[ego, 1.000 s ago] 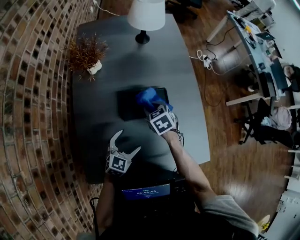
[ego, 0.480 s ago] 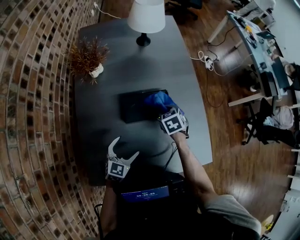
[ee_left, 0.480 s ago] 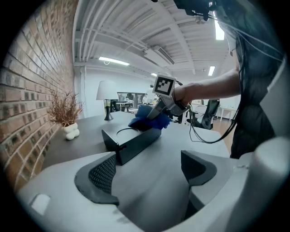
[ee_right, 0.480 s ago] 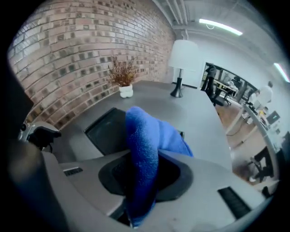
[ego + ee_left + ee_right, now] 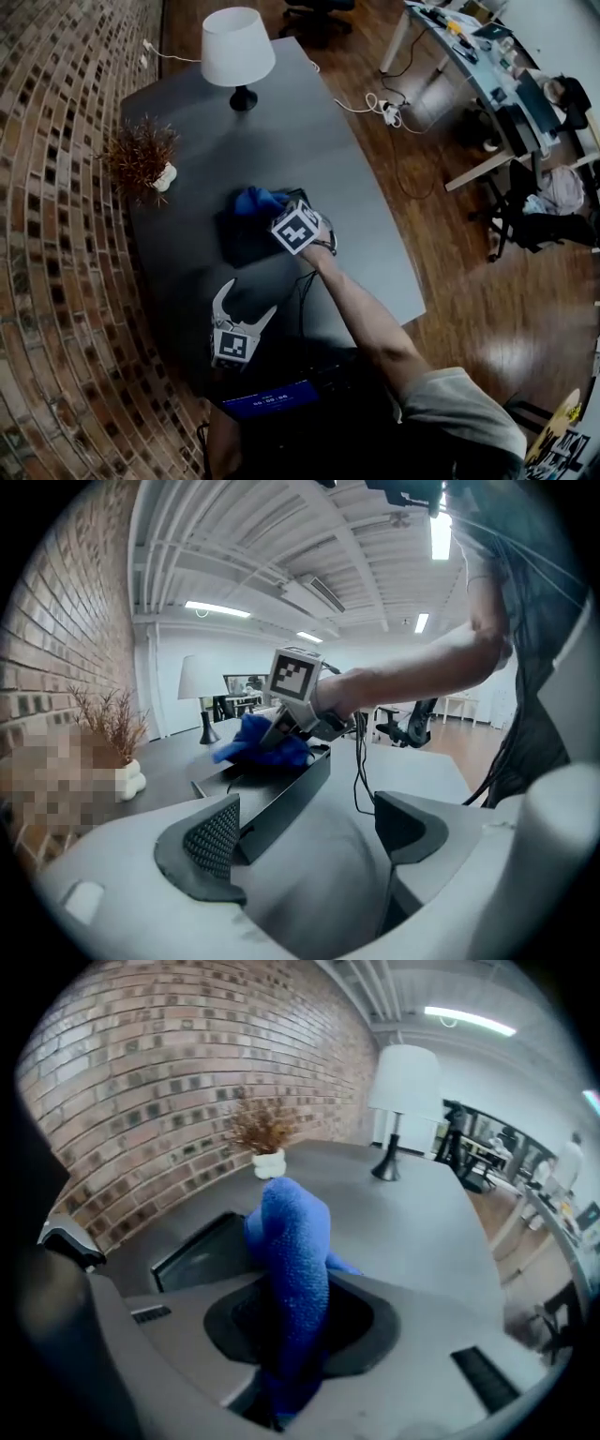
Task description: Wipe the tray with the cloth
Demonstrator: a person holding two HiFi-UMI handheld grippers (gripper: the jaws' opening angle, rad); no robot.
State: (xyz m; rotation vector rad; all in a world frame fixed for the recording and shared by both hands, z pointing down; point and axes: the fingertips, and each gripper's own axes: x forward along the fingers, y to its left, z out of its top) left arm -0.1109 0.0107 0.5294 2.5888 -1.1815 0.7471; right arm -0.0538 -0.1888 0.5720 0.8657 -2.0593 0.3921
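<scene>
A black rectangular tray (image 5: 239,246) lies near the middle of the dark table (image 5: 309,141). My right gripper (image 5: 281,217) is over the tray's far right part, shut on a blue cloth (image 5: 255,201) that rests on the tray. In the right gripper view the cloth (image 5: 292,1269) sticks up from between the closed jaws, with the tray (image 5: 192,1251) just beyond. My left gripper (image 5: 242,302) hovers open and empty near the table's front edge, pointing at the tray (image 5: 281,794) and the cloth (image 5: 258,747).
A white table lamp (image 5: 236,52) stands at the far end of the table. A dried plant in a white pot (image 5: 141,157) sits by the brick wall on the left. A black cable (image 5: 302,286) runs across the table from the right gripper. A dark box with a blue display (image 5: 272,398) is at the near edge.
The right gripper has swept the cloth across the tray, first toward its right edge and then back toward its far middle. The head view has shifted. The left gripper stayed open and nearly still.
</scene>
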